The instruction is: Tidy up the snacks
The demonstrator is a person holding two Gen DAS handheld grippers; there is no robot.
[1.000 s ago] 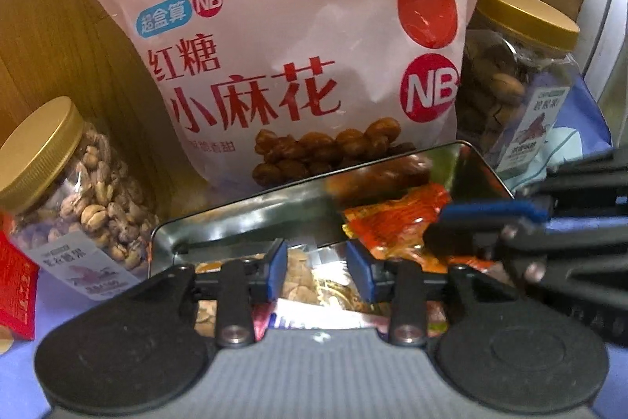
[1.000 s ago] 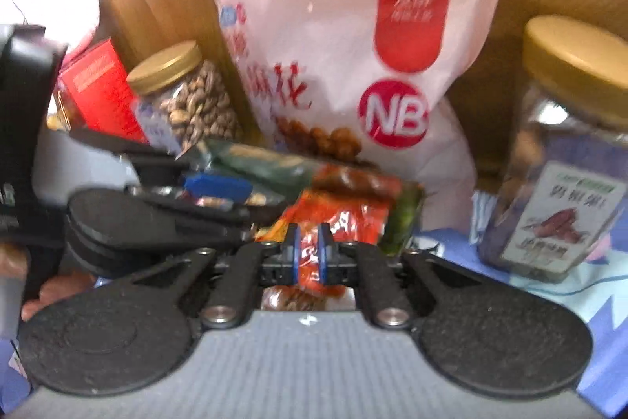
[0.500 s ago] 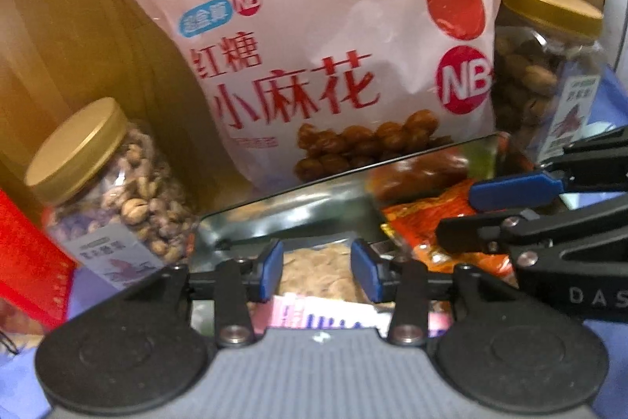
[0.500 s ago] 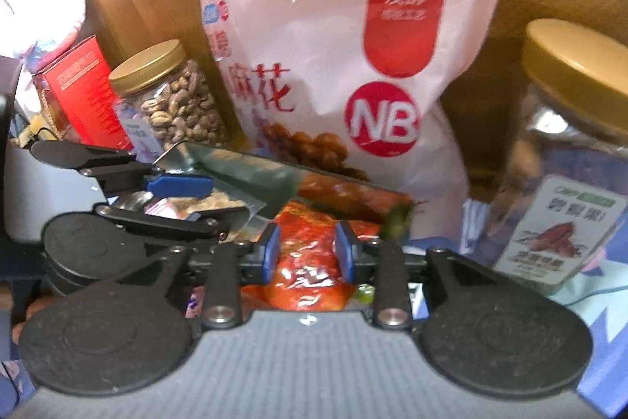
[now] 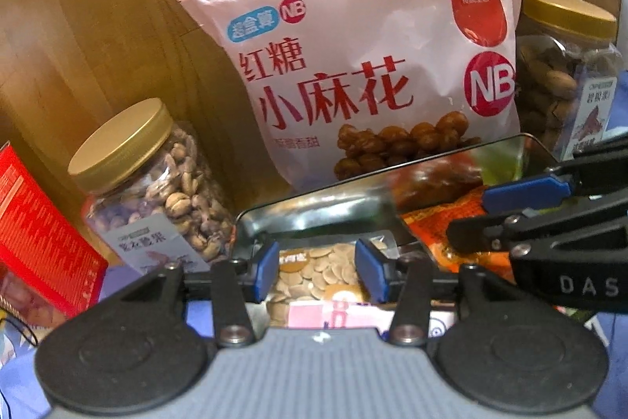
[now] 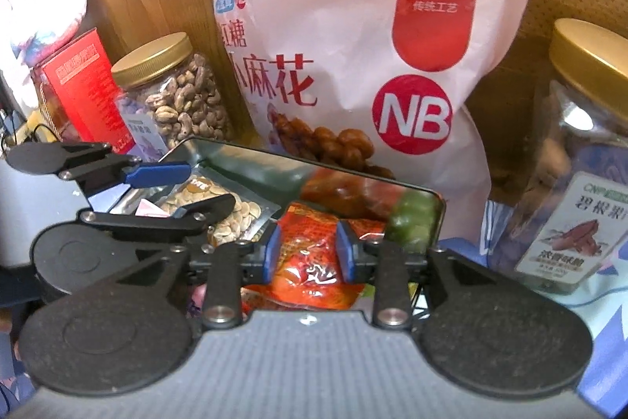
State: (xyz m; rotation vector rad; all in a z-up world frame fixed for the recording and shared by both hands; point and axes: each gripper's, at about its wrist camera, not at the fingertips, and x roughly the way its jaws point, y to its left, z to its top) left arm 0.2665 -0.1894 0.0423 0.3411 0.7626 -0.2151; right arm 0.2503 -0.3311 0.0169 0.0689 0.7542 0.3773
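A shiny metal tin [image 5: 333,201] [image 6: 243,154] lies open in front of me. In it are a clear packet of pale seeds [image 5: 318,269] [image 6: 231,213] on the left and a red-orange snack packet [image 5: 439,226] [image 6: 310,258] on the right. My left gripper [image 5: 317,269] is open, its blue pads on either side of the seed packet, above it. My right gripper [image 6: 308,256] is open over the red-orange packet and shows at the right of the left wrist view [image 5: 522,191].
A big pink bag of twisted dough snacks [image 5: 361,65] [image 6: 365,57] leans on the wooden wall behind the tin. A gold-lidded nut jar [image 5: 149,183] [image 6: 172,93] and a red box [image 5: 35,234] [image 6: 78,85] stand left. A pecan jar [image 5: 565,77] [image 6: 577,163] stands right.
My right gripper has opened and let go of the red-orange packet, which now lies in the tin. Both grippers have pulled back and up a little.
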